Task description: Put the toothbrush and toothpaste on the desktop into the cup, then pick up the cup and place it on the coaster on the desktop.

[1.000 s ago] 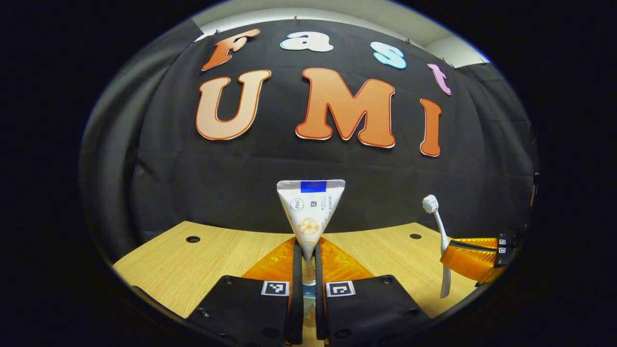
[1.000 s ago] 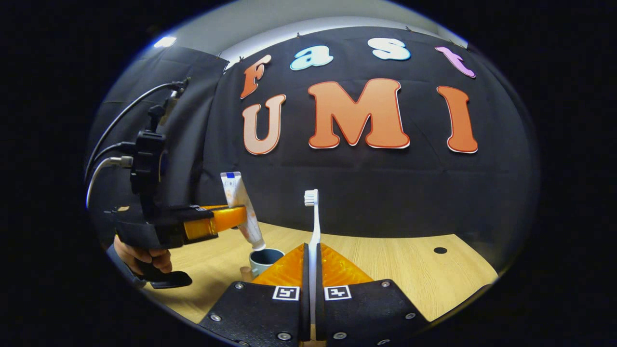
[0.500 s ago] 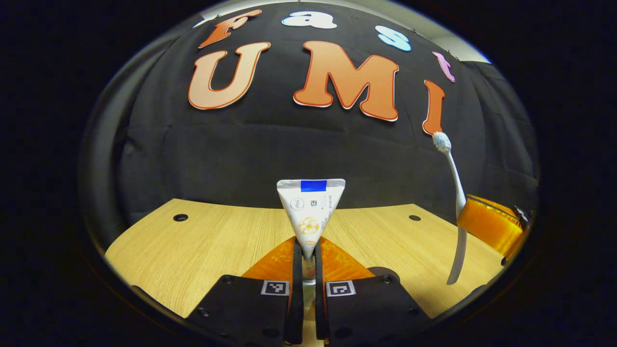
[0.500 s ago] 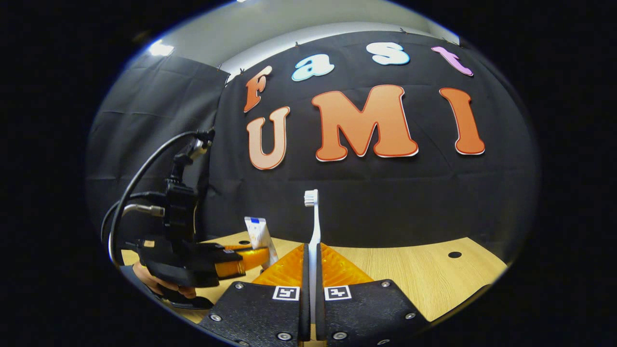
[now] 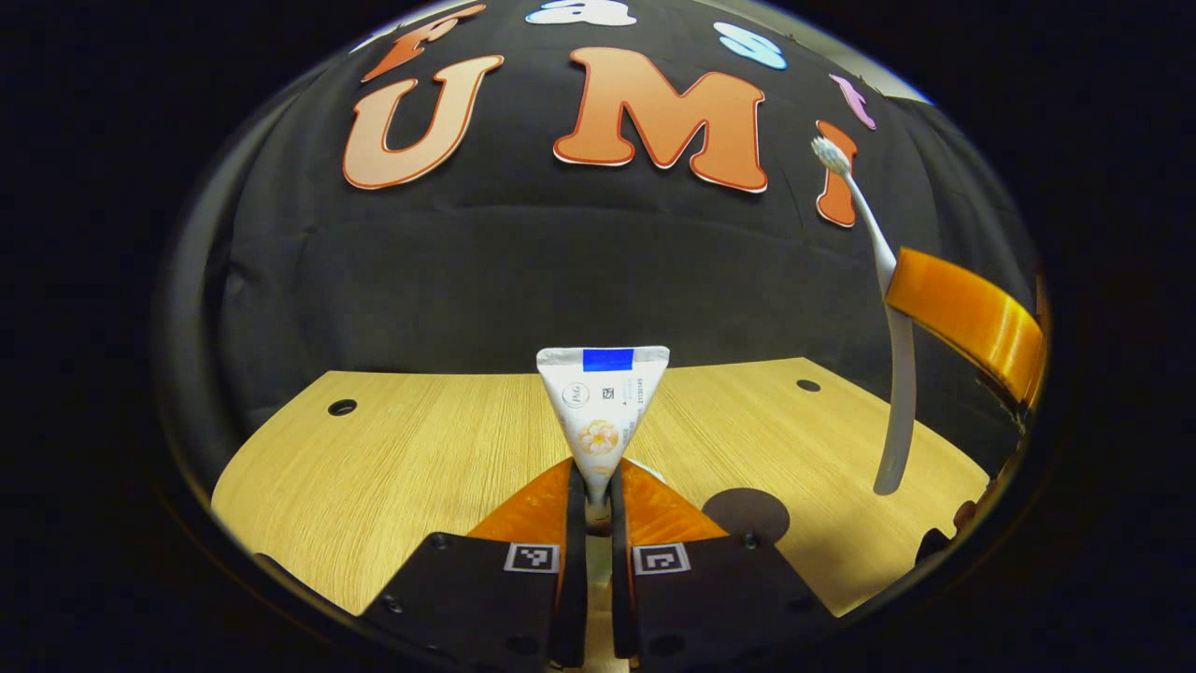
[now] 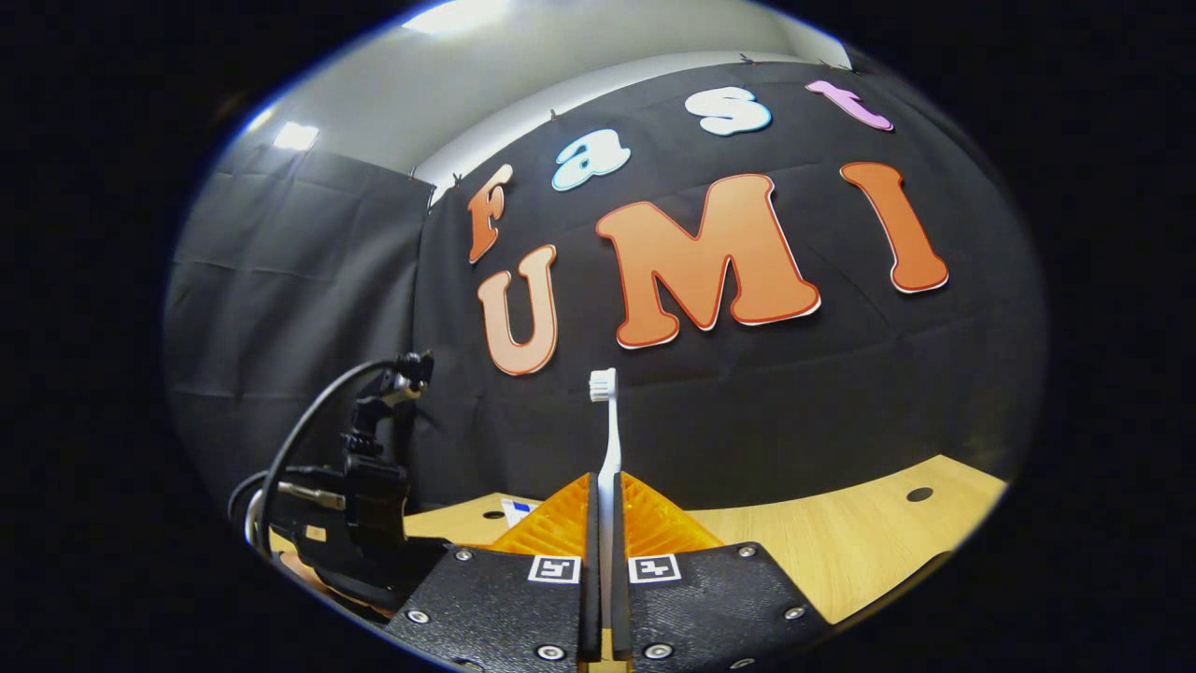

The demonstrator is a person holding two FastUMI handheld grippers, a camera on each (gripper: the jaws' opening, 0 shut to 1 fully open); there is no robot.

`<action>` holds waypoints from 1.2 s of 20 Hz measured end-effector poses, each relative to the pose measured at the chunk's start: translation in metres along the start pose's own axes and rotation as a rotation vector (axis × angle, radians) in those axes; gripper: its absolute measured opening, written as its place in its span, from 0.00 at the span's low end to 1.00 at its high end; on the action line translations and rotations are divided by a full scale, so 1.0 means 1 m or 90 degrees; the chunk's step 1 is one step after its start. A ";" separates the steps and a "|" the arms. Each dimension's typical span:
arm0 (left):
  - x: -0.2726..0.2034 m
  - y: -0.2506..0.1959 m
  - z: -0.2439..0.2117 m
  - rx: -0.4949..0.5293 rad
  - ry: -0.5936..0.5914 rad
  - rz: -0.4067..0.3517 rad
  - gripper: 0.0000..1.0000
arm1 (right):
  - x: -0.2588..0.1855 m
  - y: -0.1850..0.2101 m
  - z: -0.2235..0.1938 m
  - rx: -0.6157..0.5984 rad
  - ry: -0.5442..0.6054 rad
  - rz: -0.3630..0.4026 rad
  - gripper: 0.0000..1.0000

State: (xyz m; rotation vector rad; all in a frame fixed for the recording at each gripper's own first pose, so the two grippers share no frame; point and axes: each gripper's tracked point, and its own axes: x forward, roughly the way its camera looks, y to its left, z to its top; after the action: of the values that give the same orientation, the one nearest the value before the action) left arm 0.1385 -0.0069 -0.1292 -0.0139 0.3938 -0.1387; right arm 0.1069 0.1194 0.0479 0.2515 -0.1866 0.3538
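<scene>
In the left gripper view, my left gripper [image 5: 598,491] is shut on a white toothpaste tube [image 5: 603,411]. The tube stands with its flat crimped end up and its lower end hidden between the fingers. A dark round coaster [image 5: 746,514] lies on the wooden desktop [image 5: 420,458] just right of that gripper. In the right gripper view, my right gripper [image 6: 605,500] is shut on a white toothbrush [image 6: 609,439], held upright with the bristles on top. The same toothbrush [image 5: 889,327] hangs high at the right of the left gripper view, clamped by a right-gripper finger [image 5: 962,316].
The left gripper's body with its cables [image 6: 360,523] sits low at the left of the right gripper view, the toothpaste top [image 6: 517,509] just beyond it. The desktop [image 6: 841,547] has small round holes [image 5: 342,408] [image 5: 808,385]. Black cloth walls stand behind and to the left.
The left gripper has sunk lower with the toothpaste, and the coaster has come into its view. The right gripper has risen with the toothbrush. The cup seen earlier is now hidden.
</scene>
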 end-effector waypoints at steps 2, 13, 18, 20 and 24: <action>0.001 0.000 -0.006 0.001 0.016 0.000 0.16 | 0.005 0.002 0.002 0.009 -0.013 0.006 0.05; -0.001 -0.002 -0.011 -0.002 0.034 -0.003 0.33 | 0.029 0.020 -0.010 0.085 -0.039 0.058 0.05; -0.012 0.012 0.005 -0.002 0.001 0.018 0.49 | 0.039 0.024 -0.018 0.109 -0.054 0.072 0.05; -0.017 0.018 0.007 -0.007 -0.004 0.020 0.54 | 0.043 0.023 -0.019 0.116 -0.066 0.075 0.05; -0.034 0.022 0.000 -0.010 -0.010 0.035 0.71 | 0.053 0.025 -0.026 0.127 -0.087 0.077 0.05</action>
State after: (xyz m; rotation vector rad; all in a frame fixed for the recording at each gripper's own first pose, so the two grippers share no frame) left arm 0.1105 0.0196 -0.1170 -0.0191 0.3788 -0.0811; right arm 0.1500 0.1658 0.0406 0.4634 -0.3023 0.4758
